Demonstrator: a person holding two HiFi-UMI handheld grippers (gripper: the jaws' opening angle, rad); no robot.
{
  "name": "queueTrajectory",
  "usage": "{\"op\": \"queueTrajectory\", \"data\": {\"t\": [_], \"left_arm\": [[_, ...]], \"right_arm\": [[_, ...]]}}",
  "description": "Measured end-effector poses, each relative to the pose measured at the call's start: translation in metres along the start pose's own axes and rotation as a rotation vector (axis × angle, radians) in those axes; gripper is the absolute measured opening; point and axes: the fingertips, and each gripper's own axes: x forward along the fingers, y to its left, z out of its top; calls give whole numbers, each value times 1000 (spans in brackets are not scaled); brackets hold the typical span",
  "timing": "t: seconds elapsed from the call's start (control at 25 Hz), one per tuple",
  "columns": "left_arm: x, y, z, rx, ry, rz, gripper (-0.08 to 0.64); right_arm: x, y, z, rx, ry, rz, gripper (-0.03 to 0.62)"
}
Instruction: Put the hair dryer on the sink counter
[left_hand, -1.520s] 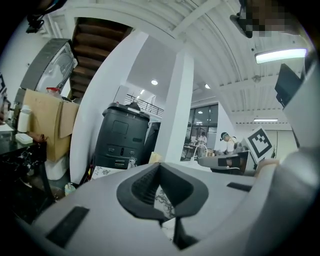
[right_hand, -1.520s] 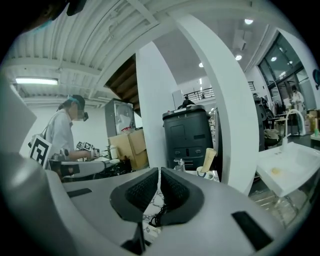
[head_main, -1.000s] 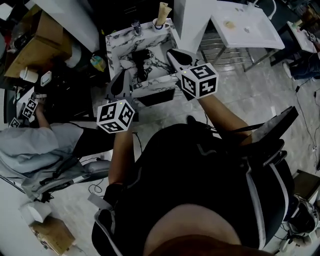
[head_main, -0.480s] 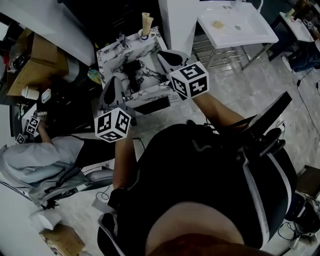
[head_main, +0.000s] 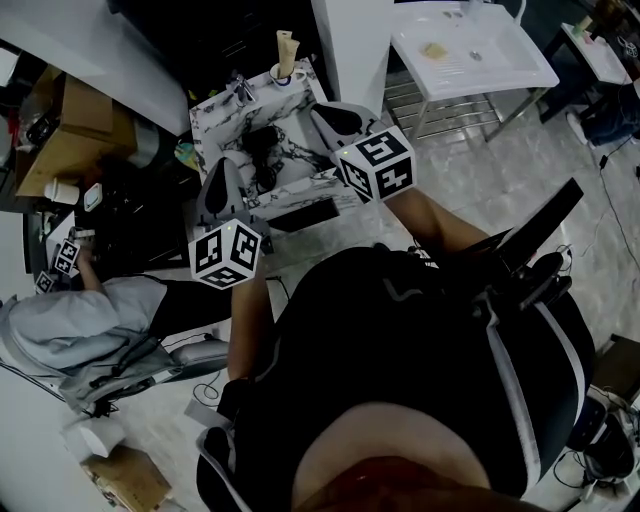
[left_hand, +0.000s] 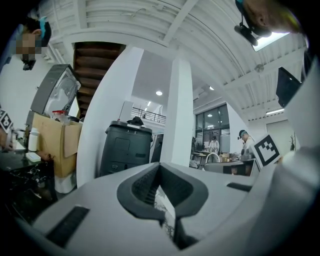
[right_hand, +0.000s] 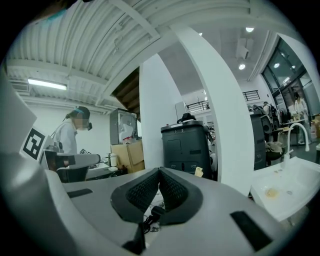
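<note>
- The hair dryer (head_main: 262, 140) is already lying on the marble tabletop (head_main: 305, 168), ahead of both sets of fingers, so the placing looks done.
- The left gripper (left_hand: 160, 169) and right gripper (right_hand: 159, 172) are hovering clenched and empty, and the next move is probably just backing off.
- Compared with a second ago, the tabletop is sitting slightly farther ahead.

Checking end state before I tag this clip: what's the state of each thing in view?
left hand-held gripper: shut, empty
right hand-held gripper: shut, empty
hair dryer: lying on the sink counter, not gripped
</note>
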Motion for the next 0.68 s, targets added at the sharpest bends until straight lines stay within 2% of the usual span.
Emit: {"op": "queueTrajectory", "data": {"t": [0.32, 0.68], "left_arm": [[8, 3, -4, 19, 10, 21, 5], [18, 8, -4, -1, 5, 12, 5]], "right_arm": [[6, -3, 4, -6, -7, 17, 24], [17, -6, 4, -3, -12, 16, 25]]}}
